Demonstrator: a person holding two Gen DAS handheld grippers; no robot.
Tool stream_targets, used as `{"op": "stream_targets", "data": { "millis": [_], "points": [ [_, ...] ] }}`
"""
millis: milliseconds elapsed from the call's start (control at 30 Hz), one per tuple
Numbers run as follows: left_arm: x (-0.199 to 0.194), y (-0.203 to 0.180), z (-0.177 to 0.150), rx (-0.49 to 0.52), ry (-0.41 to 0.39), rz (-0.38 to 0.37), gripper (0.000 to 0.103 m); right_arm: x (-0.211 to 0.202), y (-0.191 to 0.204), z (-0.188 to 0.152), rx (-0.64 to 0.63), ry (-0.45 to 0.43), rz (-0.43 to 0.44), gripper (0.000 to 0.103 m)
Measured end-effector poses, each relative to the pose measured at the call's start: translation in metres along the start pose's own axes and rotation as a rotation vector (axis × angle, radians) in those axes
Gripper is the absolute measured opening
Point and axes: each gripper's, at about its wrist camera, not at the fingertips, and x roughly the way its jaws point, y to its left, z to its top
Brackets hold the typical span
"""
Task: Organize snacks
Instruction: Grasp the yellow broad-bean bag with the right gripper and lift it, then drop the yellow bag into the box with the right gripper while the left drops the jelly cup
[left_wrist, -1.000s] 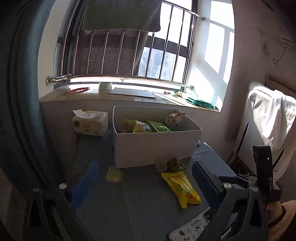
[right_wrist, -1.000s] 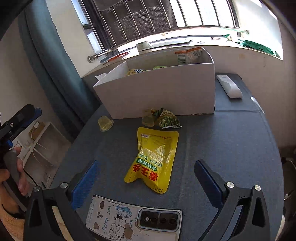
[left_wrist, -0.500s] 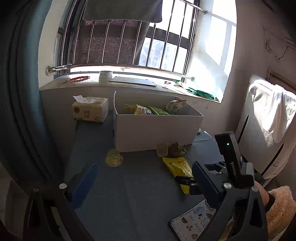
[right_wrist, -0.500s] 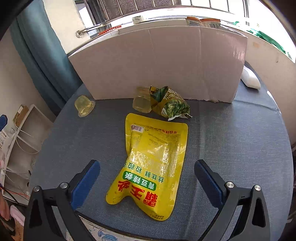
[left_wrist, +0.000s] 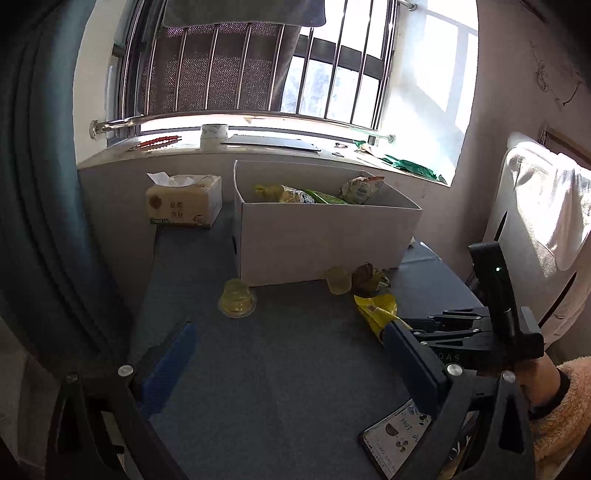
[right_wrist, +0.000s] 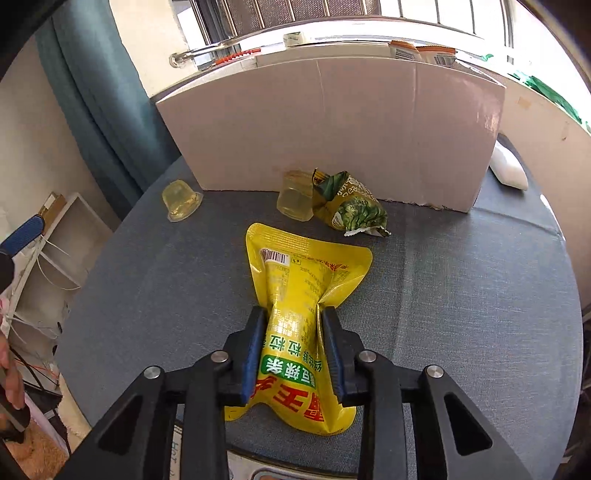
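My right gripper (right_wrist: 293, 328) is shut on a yellow snack pouch (right_wrist: 299, 295) lying on the blue-grey table (right_wrist: 461, 295); the pouch is pinched and creased between the blue pads. The pouch also shows in the left wrist view (left_wrist: 376, 310). A white cardboard box (left_wrist: 325, 240) holds several snack packets (left_wrist: 314, 195). In front of it lie a green snack bag (right_wrist: 351, 206) and two clear jelly cups (right_wrist: 293, 201) (right_wrist: 181, 199). My left gripper (left_wrist: 291, 354) is open and empty above the table's near left part.
A tissue box (left_wrist: 184, 203) stands left of the white box. A phone (left_wrist: 399, 439) with a cartoon case lies at the table's near edge. A white remote (right_wrist: 509, 170) lies right of the box. A curtain (left_wrist: 37, 184) hangs at left.
My right gripper moved down and forward over the yellow pouch and shut on it. The left gripper drew back slightly and stayed open.
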Motion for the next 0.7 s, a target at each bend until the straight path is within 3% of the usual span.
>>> {"op": "stream_targets", "data": {
  "millis": [233, 333, 533, 633, 667, 700],
  "points": [
    [0.073, 0.027, 0.008, 0.018, 0.137, 0.006, 0.103, -0.052, -0.01, -0.004, 0.06, -0.082, 0.101, 0.032],
    [0.113, 0.044, 0.014, -0.001, 0.219, 0.046, 0.102, -0.07, -0.017, -0.007, 0.081, -0.12, 0.113, 0.032],
    [0.16, 0.067, 0.02, -0.054, 0.286, 0.061, 0.097, -0.085, -0.033, -0.011, 0.133, -0.154, 0.124, 0.032],
    [0.165, 0.067, 0.021, -0.054, 0.278, 0.053, 0.085, -0.085, -0.037, -0.012, 0.153, -0.154, 0.129, 0.032],
    [0.165, 0.066, 0.021, -0.043, 0.275, 0.051, 0.071, -0.084, -0.038, -0.013, 0.156, -0.152, 0.129, 0.032],
    [0.164, 0.064, 0.022, -0.028, 0.274, 0.049, 0.039, -0.083, -0.038, -0.012, 0.159, -0.151, 0.128, 0.032]
  ]
}}
